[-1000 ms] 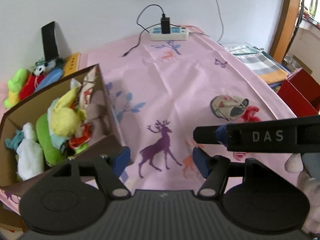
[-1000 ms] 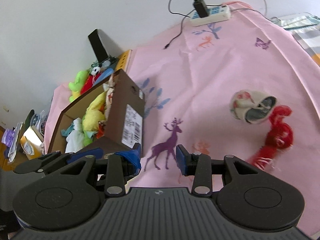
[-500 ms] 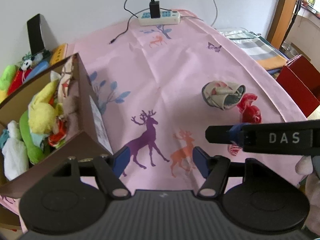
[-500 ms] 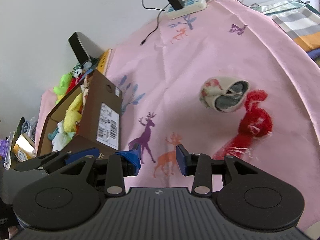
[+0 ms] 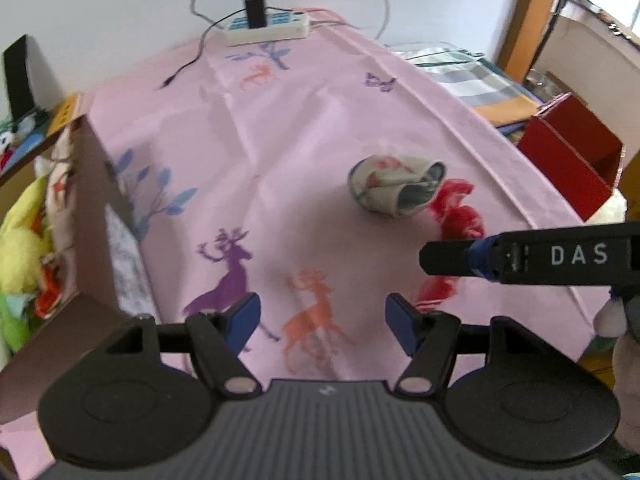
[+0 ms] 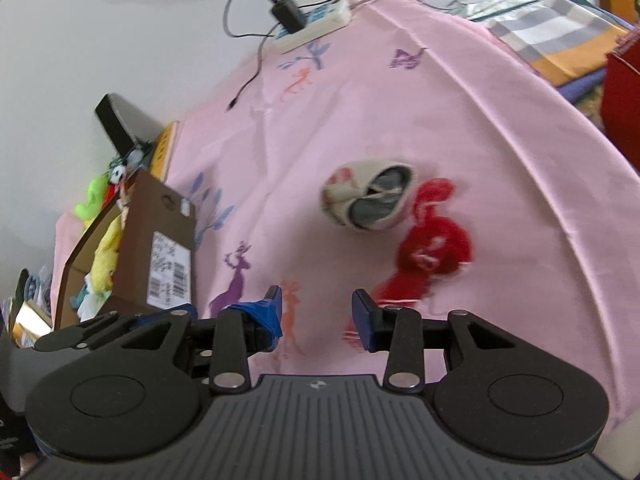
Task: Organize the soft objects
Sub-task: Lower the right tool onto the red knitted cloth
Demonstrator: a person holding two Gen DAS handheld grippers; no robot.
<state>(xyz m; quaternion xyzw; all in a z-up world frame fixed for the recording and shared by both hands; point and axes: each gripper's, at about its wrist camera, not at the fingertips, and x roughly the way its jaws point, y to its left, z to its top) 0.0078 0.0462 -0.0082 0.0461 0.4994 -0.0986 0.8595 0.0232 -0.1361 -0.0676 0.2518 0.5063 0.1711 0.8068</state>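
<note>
A rolled floral cloth bundle (image 5: 396,190) lies on the pink tablecloth (image 5: 280,152), with a red yarn toy (image 5: 456,220) touching its right side. Both show in the right wrist view: the bundle (image 6: 370,198), the red toy (image 6: 430,252). A brown cardboard box (image 5: 100,208) at the left holds several soft toys (image 5: 20,236); it also shows in the right wrist view (image 6: 160,236). My left gripper (image 5: 320,320) is open and empty above the cloth. My right gripper (image 6: 316,308) is open and empty, just short of the red toy.
A white power strip (image 5: 268,28) with a black charger sits at the table's far edge. A red box (image 5: 568,152) and folded checked fabric (image 5: 468,80) lie off the right edge. More plush toys (image 6: 96,196) are piled behind the cardboard box.
Both grippers have swung right, away from the cardboard box and toward the floral bundle and red toy, which now sit nearer and more central. Both stayed open.
</note>
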